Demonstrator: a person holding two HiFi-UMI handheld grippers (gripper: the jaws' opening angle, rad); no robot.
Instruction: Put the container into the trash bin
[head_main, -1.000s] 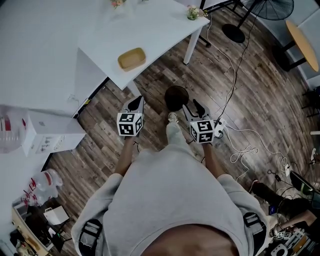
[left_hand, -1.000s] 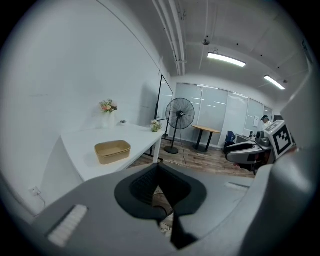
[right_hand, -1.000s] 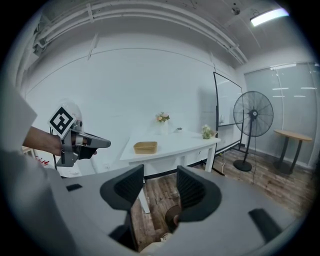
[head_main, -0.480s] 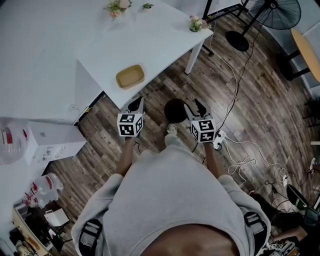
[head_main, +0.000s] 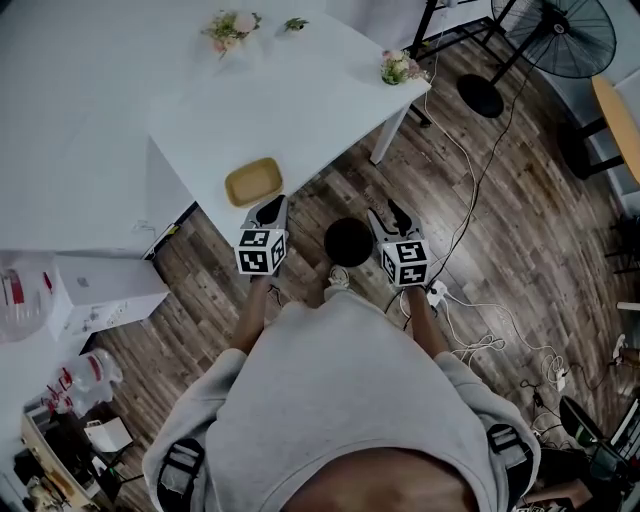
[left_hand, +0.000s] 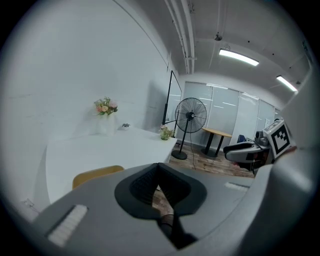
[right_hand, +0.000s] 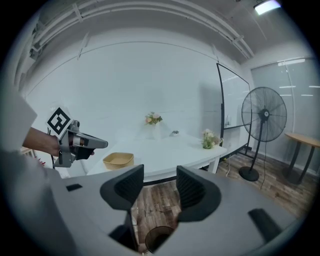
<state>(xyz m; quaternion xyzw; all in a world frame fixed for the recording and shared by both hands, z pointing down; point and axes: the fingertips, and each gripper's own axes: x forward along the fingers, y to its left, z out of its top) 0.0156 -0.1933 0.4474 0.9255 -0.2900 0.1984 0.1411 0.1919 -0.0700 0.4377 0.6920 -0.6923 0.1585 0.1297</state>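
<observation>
Seen from the head view, the person's body hides much floor. The tan container (head_main: 252, 183) lies on the white table (head_main: 300, 90), at its near corner. The dark trash bin (head_main: 348, 241) stands just off that corner, between the left gripper (head_main: 272, 205) and the right gripper (head_main: 388, 217). In the left gripper view, its own body cuts off the container; its jaws are pressed together, holding nothing. In the right gripper view, the jaws stand wide apart and empty, the bin's rim peeks below, and bare floor lies open beside the table.
</observation>
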